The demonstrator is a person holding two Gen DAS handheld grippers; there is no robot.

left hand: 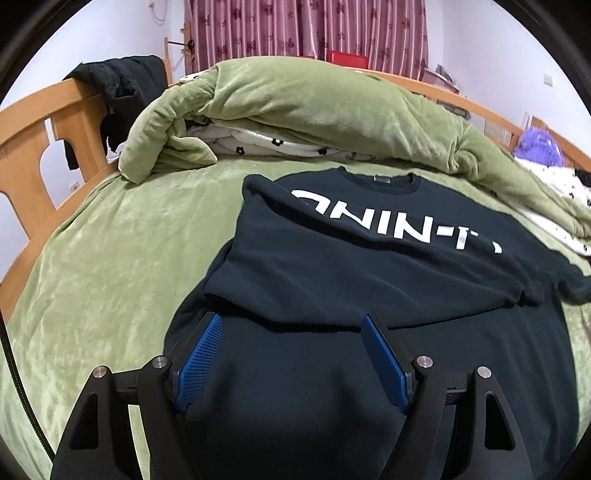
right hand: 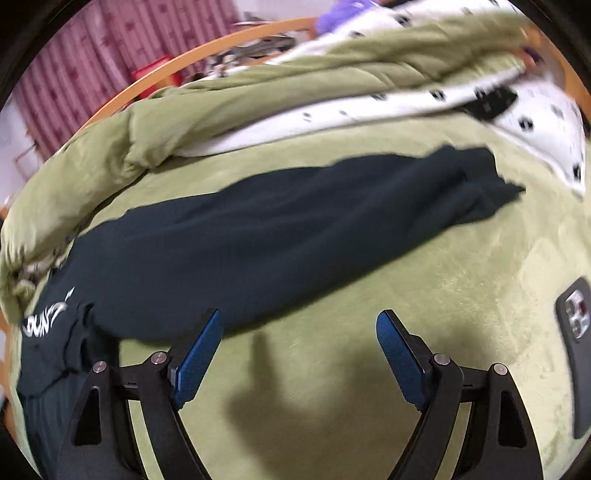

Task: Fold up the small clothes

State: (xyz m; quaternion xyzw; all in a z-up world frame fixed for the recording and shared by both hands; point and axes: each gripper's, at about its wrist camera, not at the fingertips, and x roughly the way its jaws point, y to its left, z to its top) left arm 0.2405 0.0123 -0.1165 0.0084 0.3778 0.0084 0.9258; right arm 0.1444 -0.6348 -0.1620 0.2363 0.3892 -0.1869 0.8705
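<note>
Where white lettering shows, dark sweatshirt lies rumpled.

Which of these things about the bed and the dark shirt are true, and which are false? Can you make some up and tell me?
1. The dark shirt has white letters on it. True.
2. The shirt lies on a red sheet. False: it lies on a green blanket.
3. The left gripper is squeezing the shirt. False: its jaws stand open above the shirt, and nothing is pinched.
4. A phone lies on the green blanket, to the right of the right gripper. True.
5. The right gripper holds the sleeve. False: it is open and empty, and the sleeve lies stretched out on the blanket.
6. The curtain behind the bed is pink with flowers. True.
</note>
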